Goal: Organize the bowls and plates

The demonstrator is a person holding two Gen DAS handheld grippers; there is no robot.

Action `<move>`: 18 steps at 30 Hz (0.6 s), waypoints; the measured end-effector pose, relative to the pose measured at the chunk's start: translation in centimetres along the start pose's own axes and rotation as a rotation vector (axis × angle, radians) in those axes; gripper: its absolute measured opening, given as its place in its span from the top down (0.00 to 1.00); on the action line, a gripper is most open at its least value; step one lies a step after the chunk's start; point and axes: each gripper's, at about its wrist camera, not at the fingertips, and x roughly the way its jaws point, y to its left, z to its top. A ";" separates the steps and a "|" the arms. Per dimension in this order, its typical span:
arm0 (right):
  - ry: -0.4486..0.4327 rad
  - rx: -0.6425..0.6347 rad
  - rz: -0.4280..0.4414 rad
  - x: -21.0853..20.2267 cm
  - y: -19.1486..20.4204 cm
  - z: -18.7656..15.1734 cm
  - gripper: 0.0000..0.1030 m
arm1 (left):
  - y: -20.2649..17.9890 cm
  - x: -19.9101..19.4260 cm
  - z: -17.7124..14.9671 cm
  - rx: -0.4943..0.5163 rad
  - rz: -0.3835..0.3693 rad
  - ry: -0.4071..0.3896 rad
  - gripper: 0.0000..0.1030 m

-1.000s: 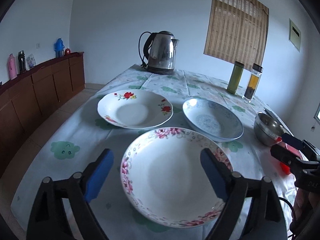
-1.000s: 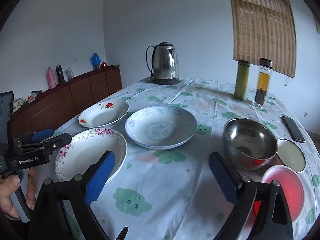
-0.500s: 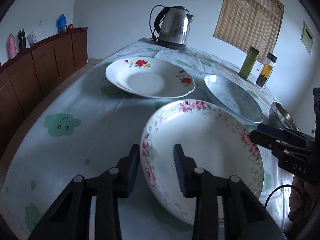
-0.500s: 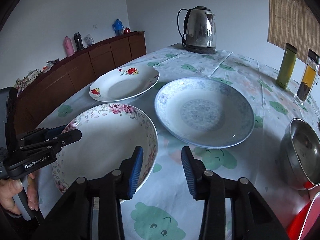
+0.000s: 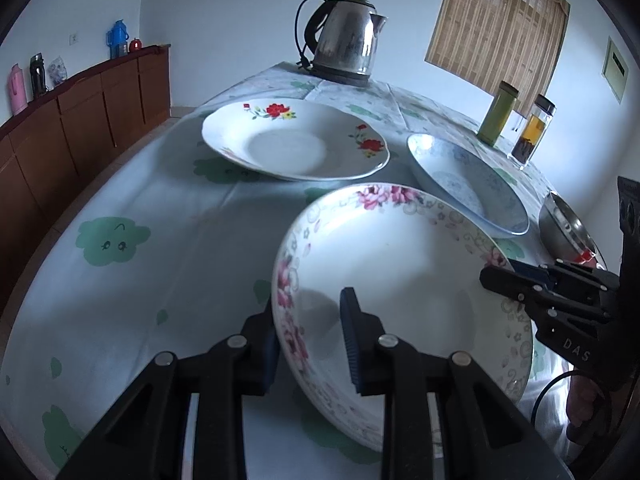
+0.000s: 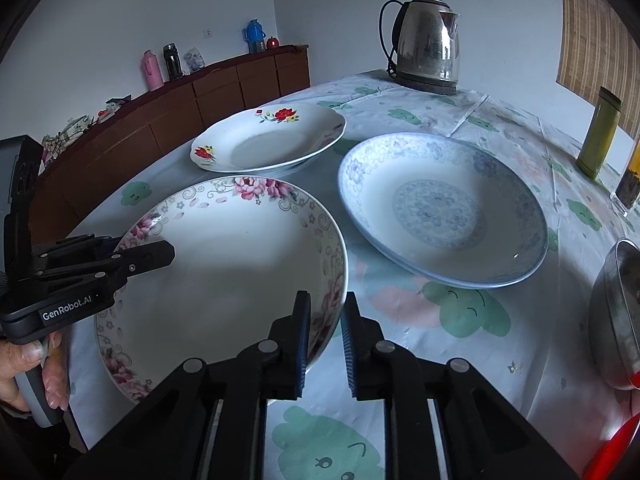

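A pink-flowered plate (image 5: 400,280) (image 6: 232,264) is nearest me on the table. My left gripper (image 5: 310,320) is shut on its left rim. My right gripper (image 6: 325,320) is shut on its right rim. Each gripper shows in the other's view, the right gripper (image 5: 516,276) and the left gripper (image 6: 132,254) clamped on opposite rims. Behind it sit a red-flowered plate (image 5: 296,144) (image 6: 268,140) and a blue-patterned plate (image 5: 464,180) (image 6: 440,208).
A steel bowl (image 5: 564,228) (image 6: 616,312) sits at the right, with a red item (image 6: 612,448) beside it. A kettle (image 5: 340,44) (image 6: 428,44) stands at the back. A green bottle (image 5: 498,114) and a tea jar (image 5: 532,132) stand back right. A wooden sideboard (image 5: 80,108) lines the left wall.
Both grippers moved in toward the pink-flowered plate and closed from wide open onto its opposite rims. The plate now looks slightly tilted up.
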 end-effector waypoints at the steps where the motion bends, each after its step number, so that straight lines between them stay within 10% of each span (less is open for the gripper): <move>1: -0.004 -0.004 -0.003 0.0 0.0 0.0 0.84 | 0.0 0.0 0.0 -0.002 0.003 0.000 0.77; 18: -0.067 0.014 0.027 -1.1 -0.1 0.0 0.84 | 0.2 -1.3 0.3 -0.025 -0.008 -0.084 0.79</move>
